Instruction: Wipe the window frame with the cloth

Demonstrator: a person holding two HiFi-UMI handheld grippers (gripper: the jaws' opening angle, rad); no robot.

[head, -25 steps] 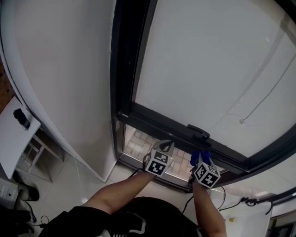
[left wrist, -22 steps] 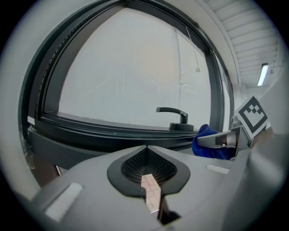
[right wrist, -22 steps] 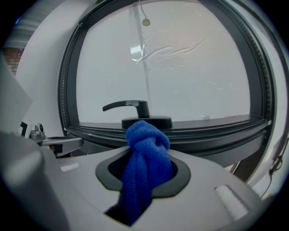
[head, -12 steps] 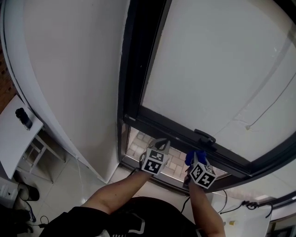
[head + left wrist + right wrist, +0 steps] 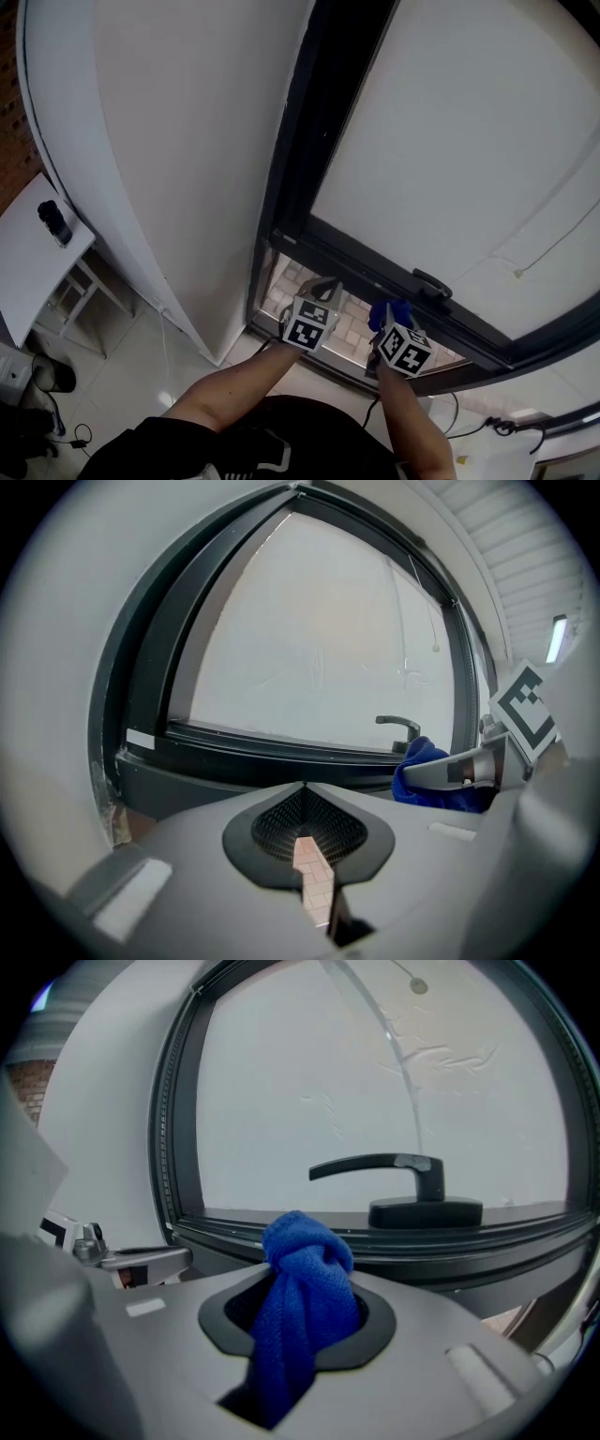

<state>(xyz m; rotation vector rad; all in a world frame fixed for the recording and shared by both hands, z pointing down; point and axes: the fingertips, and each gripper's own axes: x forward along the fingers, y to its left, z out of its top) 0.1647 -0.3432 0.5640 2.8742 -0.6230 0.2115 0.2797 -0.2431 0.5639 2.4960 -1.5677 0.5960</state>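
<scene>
The window's dark frame (image 5: 319,141) rises up the middle of the head view, and its bottom rail (image 5: 375,272) slants down to the right, carrying a black handle (image 5: 433,283). My right gripper (image 5: 386,319) is shut on a blue cloth (image 5: 388,311) bunched between its jaws, just below the rail and left of the handle. In the right gripper view the cloth (image 5: 305,1274) stands in front of the rail (image 5: 450,1241), beneath the handle (image 5: 403,1171). My left gripper (image 5: 323,289) is beside it to the left, shut and holding nothing (image 5: 305,832).
A white wall (image 5: 178,141) lies left of the frame. A white shelf (image 5: 28,253) with a small dark object sits at the far left. Pale brick tiles (image 5: 352,323) show below the rail. A thin cord with a bead (image 5: 517,274) hangs over the pane.
Both grippers have shifted left along the bottom rail, away from the handle. The head view has swung, so the window now sits further right.
</scene>
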